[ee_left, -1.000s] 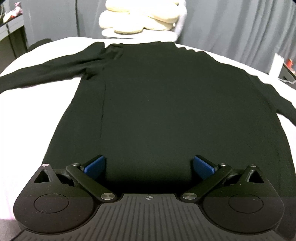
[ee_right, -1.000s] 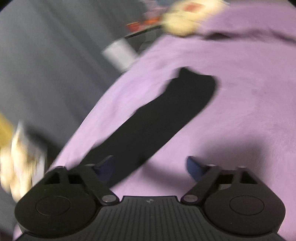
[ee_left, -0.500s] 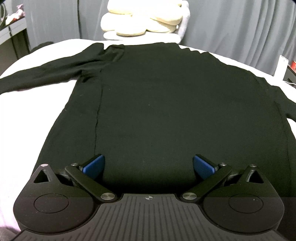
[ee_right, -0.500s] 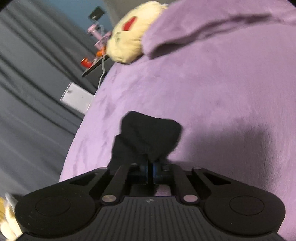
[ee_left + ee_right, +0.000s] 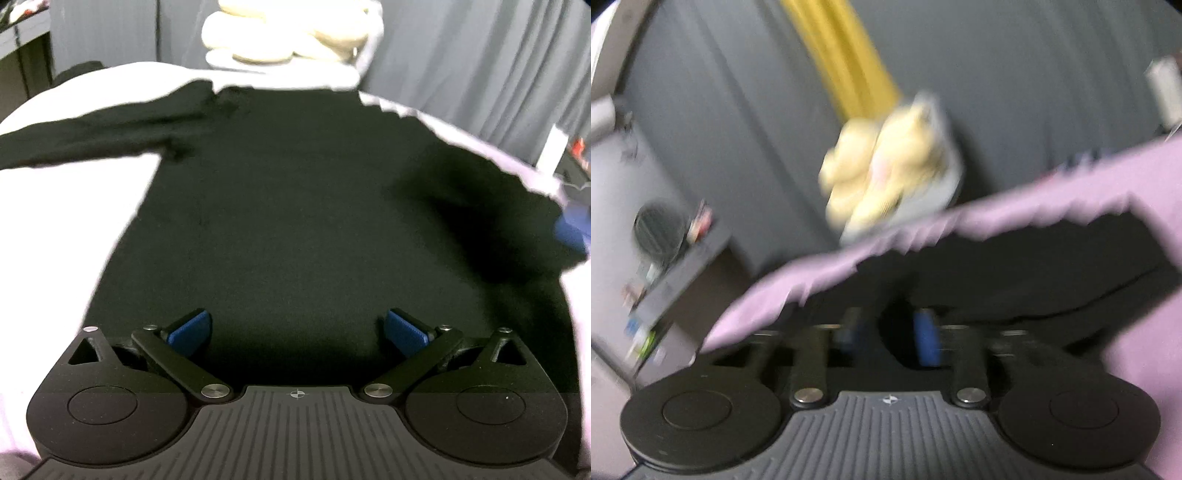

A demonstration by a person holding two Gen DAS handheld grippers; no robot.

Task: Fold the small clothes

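A black long-sleeved top (image 5: 288, 206) lies flat on a pale purple bed cover (image 5: 66, 206), its left sleeve (image 5: 88, 136) stretched out to the left. My left gripper (image 5: 297, 328) is open and empty above the hem. The right sleeve (image 5: 491, 206) is folded over the body at the right. In the blurred right wrist view my right gripper (image 5: 890, 332) has its blue pads (image 5: 927, 336) a small gap apart with black sleeve cloth (image 5: 882, 306) between them; whether they still pinch it is unclear. A blue pad shows at the left wrist view's right edge (image 5: 570, 230).
A stack of cream cushions (image 5: 291, 33) stands at the head of the bed before grey curtains (image 5: 480, 62). A dark side table (image 5: 676, 273) with small items stands beside the bed. A yellow curtain strip (image 5: 842, 55) hangs behind.
My right gripper closed on the right sleeve's cuff and swung it over onto the body; its pads now stand slightly apart. My left gripper stayed open over the hem.
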